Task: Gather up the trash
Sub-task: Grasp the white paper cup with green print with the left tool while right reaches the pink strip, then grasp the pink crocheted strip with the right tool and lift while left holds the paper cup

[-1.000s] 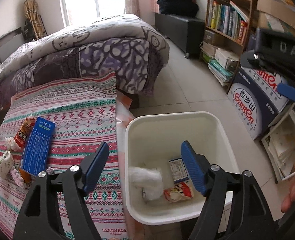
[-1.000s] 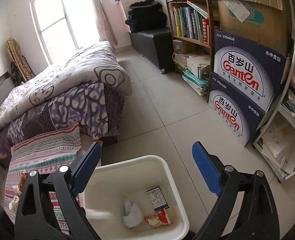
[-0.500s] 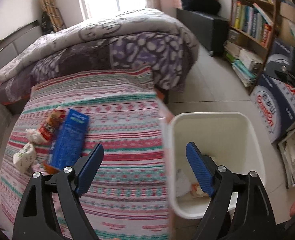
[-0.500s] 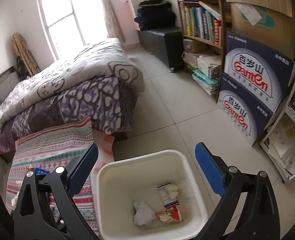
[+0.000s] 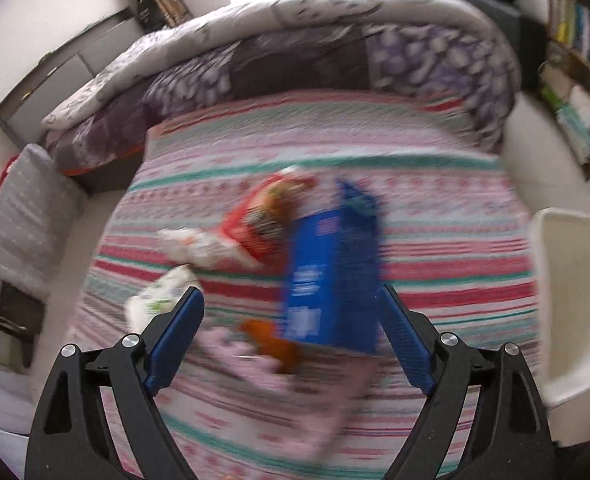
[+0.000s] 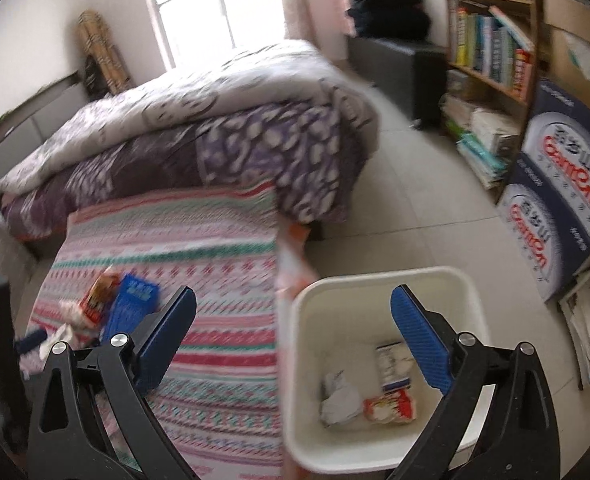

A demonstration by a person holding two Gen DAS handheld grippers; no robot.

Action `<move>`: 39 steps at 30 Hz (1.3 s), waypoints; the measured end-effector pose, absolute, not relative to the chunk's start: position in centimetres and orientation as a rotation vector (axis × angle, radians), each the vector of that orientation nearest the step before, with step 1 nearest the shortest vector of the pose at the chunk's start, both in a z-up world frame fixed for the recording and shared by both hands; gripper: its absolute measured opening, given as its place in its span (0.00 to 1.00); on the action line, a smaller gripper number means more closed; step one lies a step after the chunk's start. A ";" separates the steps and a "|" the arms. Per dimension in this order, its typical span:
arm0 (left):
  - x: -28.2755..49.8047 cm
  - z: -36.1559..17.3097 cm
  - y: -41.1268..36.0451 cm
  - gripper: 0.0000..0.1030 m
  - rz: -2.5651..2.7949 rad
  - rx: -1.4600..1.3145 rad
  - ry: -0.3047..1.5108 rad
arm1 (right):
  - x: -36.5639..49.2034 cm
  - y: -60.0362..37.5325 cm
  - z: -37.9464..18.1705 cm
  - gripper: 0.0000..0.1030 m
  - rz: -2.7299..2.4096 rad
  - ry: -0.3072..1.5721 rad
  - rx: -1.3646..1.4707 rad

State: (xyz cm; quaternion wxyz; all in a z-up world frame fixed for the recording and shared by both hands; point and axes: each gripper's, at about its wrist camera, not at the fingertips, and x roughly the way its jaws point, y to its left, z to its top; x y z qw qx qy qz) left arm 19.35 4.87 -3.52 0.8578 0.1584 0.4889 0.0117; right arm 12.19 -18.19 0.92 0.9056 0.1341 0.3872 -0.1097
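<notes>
A blue box [image 5: 331, 276], a red snack wrapper [image 5: 263, 220], white wrappers [image 5: 159, 296] and an orange scrap [image 5: 273, 340] lie on the striped cloth [image 5: 435, 240]. My left gripper [image 5: 291, 332] is open and empty, just above and in front of this pile; the view is blurred. My right gripper [image 6: 291, 340] is open and empty, over the near left rim of the white bin [image 6: 375, 276]. The bin holds crumpled paper [image 6: 339, 396], a red-white wrapper [image 6: 391, 404] and a small box [image 6: 391, 364]. The blue box [image 6: 131, 308] also shows at left in the right wrist view.
A purple-and-white quilt [image 6: 215, 120] covers the bed behind the cloth. Blue Ganten cartons [image 6: 555, 208] and a bookshelf [image 6: 491, 40] stand at right. A grey cushion [image 5: 23, 216] lies left of the bed. The bin's edge [image 5: 567, 280] shows at right in the left wrist view.
My left gripper has swung left from over the bin to over the trash pile on the cloth. My right gripper has shifted left, so more of the cloth shows. Both stayed open.
</notes>
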 end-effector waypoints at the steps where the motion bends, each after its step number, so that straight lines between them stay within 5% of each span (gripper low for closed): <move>1: 19.7 -3.8 5.8 0.83 0.033 0.336 1.038 | 12.4 -17.5 0.7 0.91 -0.213 0.812 0.272; 6: 21.9 -5.7 13.0 0.84 0.152 0.250 1.118 | 13.8 -13.1 -1.0 0.91 -0.141 0.889 0.248; 9: 22.9 -6.6 18.3 0.84 0.183 -0.066 1.200 | 14.3 -11.0 -1.8 0.91 -0.117 0.918 0.237; 15: 23.4 -6.8 20.7 0.89 0.290 -0.274 1.162 | 14.8 -7.9 -2.7 0.91 -0.082 0.950 0.224; 26: 24.8 -9.8 20.9 0.89 0.414 -0.286 1.227 | 15.7 -7.6 -6.1 0.93 -0.093 1.086 0.369; 28: 24.6 -9.6 21.4 0.75 0.393 -0.271 1.207 | 15.9 -7.2 -7.5 0.93 -0.084 1.148 0.429; 39: 21.7 -4.2 23.6 0.74 0.313 -0.313 1.069 | 15.5 -1.6 -10.3 0.93 -0.032 1.237 0.427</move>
